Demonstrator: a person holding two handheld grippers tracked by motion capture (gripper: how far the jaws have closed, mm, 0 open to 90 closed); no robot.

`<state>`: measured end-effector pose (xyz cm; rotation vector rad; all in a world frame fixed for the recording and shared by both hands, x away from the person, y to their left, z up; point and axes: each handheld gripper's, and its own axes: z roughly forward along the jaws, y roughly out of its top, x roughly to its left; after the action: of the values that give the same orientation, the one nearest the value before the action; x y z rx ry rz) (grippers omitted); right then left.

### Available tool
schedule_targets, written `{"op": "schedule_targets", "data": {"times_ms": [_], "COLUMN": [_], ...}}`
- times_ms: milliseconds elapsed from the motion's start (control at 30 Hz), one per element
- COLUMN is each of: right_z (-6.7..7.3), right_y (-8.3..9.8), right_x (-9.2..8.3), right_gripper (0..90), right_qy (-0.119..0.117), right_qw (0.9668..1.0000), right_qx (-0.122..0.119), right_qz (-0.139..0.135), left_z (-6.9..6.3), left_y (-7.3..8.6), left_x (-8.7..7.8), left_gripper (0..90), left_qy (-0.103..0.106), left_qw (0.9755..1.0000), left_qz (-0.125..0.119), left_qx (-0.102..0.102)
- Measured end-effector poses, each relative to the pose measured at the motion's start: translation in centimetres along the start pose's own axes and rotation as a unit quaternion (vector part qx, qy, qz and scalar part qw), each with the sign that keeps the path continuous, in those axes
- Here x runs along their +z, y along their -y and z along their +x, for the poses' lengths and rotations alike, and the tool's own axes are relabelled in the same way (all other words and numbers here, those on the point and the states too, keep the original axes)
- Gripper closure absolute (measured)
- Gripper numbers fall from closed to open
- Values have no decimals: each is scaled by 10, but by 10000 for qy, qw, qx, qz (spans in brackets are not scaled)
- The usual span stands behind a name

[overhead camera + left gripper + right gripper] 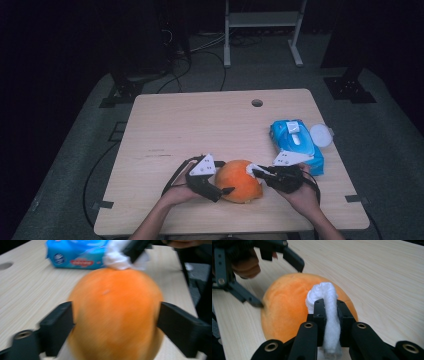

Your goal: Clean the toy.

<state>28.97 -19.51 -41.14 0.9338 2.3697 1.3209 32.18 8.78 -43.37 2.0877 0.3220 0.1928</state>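
Orange plush dome (240, 181) sits near front edge of counter (200, 125). L gripper (220, 192): jaws spread wide astride it, not pressing. R gripper (329, 315): jaws clamped on white wipe (325, 293), touching dome top. Judged soft, light, slides easily; steady by opposite sides, low down.

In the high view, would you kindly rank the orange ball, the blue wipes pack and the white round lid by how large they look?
1. blue wipes pack and orange ball: they look alike in size, so no ranking between them.
2. white round lid: clearly the smallest.
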Motion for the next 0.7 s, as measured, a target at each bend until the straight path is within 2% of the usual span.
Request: {"op": "schedule_targets", "data": {"times_ms": [33, 67, 100, 167, 233, 300, 367, 400, 467, 500, 533, 600, 700], "right_z": [-2, -3, -4, -4, -3, 1, 7, 12, 21, 25, 26, 22, 15], "right_y": [1, 2, 3, 2, 0, -3, -9, -12, -16, -17, -17, -15, -8], "right_x": [-1, -2, -2, -1, -1, -1, -2, -2, -1, -1, -1, -2, -3], "right_gripper": [802, 801, 801, 802, 802, 802, 802, 803, 802, 803, 802, 802, 803], "right_qy": [-18, -33, -44, -51, -5, 24, -14, -40, -69, -57, -34, -106, -82], "right_qw": [10000, 10000, 10000, 10000, 10000, 10000, 9998, 9996, 9990, 9988, 9986, 9988, 9994], "right_qx": [24, 53, 63, 83, 59, 8, -73, -149, -305, -380, -441, -401, -323], "right_qz": [-10, 3, -2, 3, -4, -89, -203, -252, -312, -302, -288, -243, -108], "left_z": [4, 6, 7, 8, 6, 2, -8, -13, -24, -26, -26, -22, -14], "left_y": [2, 4, 6, 8, 6, -1, -11, -16, -22, -23, -22, -18, -13], "left_x": [2, 4, 8, 11, 9, 5, 5, 7, 9, 9, 9, 9, 8], "left_gripper": [80, 78, 78, 83, 183, 285, 320, 325, 325, 325, 324, 302, 191], "left_qy": [69, 140, 262, 356, 298, 184, 12, -84, -265, -315, -287, -190, -21], "left_qw": [9997, 9992, 9980, 9971, 9979, 9992, 9999, 9996, 9980, 9974, 9973, 9982, 9997], "left_qz": [55, 109, 184, 224, 209, 217, 132, 176, 274, 305, 314, 236, 65], "left_qx": [-230, -353, -554, -637, -538, -279, -5, 191, 500, 577, 606, 514, 228]}}
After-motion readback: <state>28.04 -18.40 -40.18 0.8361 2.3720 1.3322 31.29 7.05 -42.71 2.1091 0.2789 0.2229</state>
